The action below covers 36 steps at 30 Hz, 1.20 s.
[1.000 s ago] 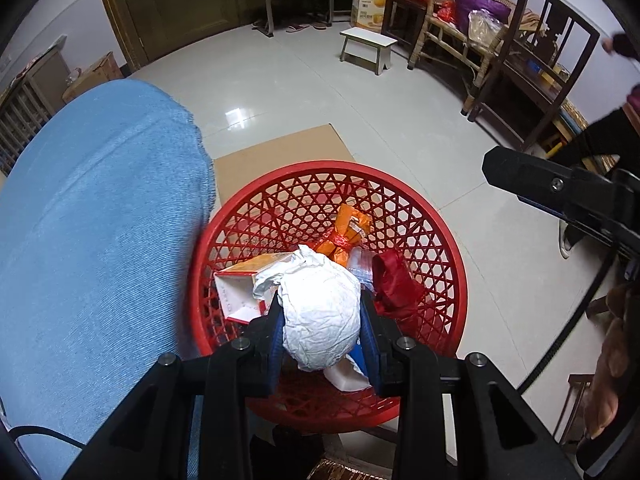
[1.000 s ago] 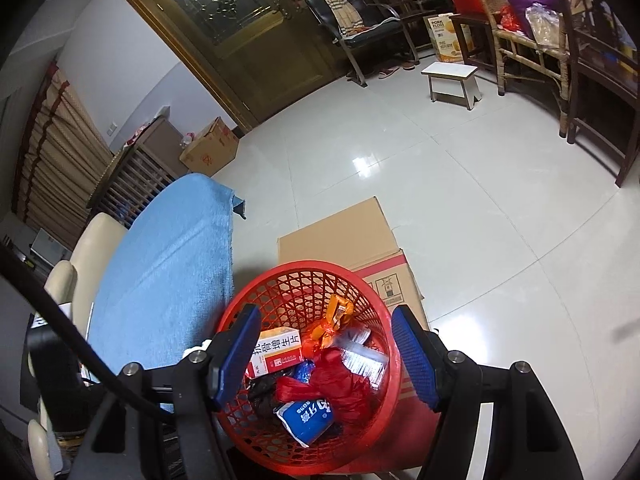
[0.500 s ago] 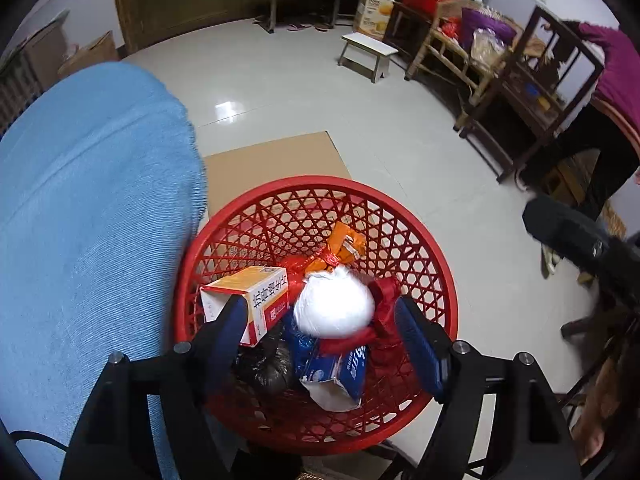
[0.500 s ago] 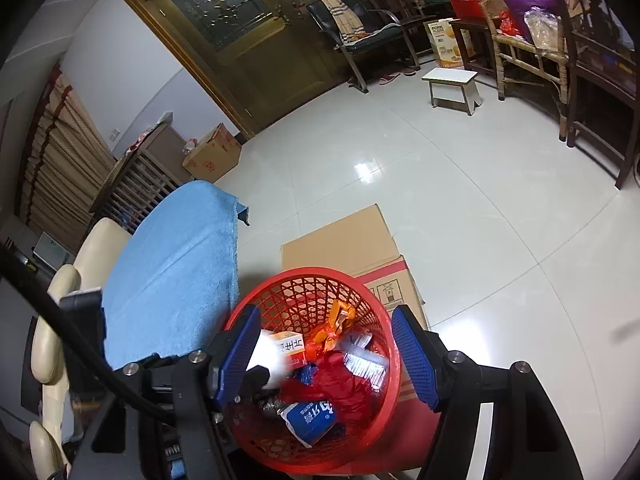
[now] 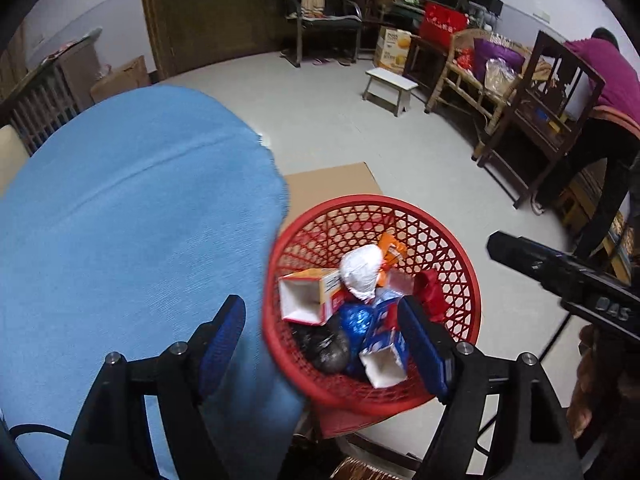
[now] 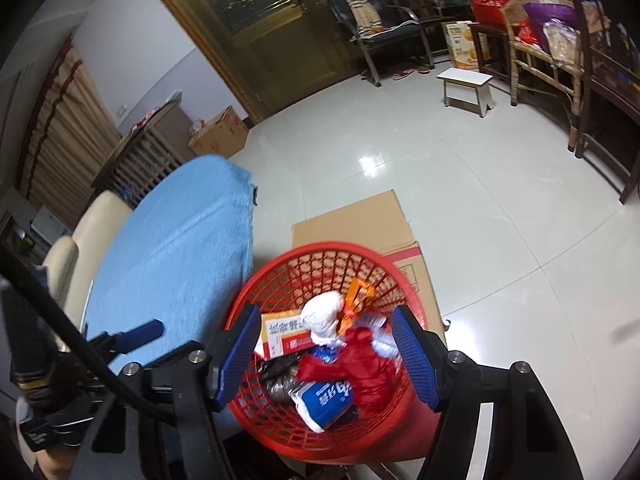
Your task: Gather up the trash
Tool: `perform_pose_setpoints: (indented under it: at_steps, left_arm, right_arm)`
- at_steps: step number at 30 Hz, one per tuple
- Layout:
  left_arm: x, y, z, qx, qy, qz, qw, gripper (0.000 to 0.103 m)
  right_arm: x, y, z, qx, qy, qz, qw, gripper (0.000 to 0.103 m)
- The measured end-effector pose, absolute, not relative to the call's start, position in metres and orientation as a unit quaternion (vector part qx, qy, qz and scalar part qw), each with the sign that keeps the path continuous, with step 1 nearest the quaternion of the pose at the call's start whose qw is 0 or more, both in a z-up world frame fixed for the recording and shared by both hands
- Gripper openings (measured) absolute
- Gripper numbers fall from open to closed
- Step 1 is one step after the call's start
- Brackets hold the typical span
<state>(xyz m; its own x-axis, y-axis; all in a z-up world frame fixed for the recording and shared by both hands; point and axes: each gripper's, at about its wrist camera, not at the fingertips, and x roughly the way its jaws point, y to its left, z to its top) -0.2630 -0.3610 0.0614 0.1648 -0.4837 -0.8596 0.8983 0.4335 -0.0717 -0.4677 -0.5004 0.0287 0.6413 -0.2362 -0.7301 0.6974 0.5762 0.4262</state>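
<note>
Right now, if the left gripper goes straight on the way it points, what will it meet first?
Probably the red basket: its near rim sits between the open fingers of the left gripper. The blue cloth lies just left of that line. Depth is unclear.

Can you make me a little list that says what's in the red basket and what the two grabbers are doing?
basket: red basket, standing on a cardboard box
on top: white crumpled wad
also inside: open carton, orange wrapper, red bag, blue and white pack
left gripper: fingers open, holding nothing
right gripper: fingers open, holding nothing
beside basket: blue cloth
</note>
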Motion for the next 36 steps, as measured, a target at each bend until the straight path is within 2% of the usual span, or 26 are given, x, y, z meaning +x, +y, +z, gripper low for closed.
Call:
perform_pose_setpoints:
  at_steps: [19,34,36]
  left_arm:
    - [-0.224,-0.267,0.075,0.171,0.424,-0.447,0.769,0.079]
    - [-0.215,-0.251,0.071,0.173,0.415,-0.431,0.782,0.085]
    - [-0.216,-0.253,0.070,0.175,0.414,-0.431,0.783,0.085]
  right_arm:
    - [-0.412,-0.426,0.013,0.313,0.357,-0.325,0.818,0.071]
    - [-0.404,-0.390,0.006,0.287,0.388,-0.349,0.804,0.073]
    - [-0.403,-0.388,0.005,0.284,0.390,-0.348,0.804,0.076]
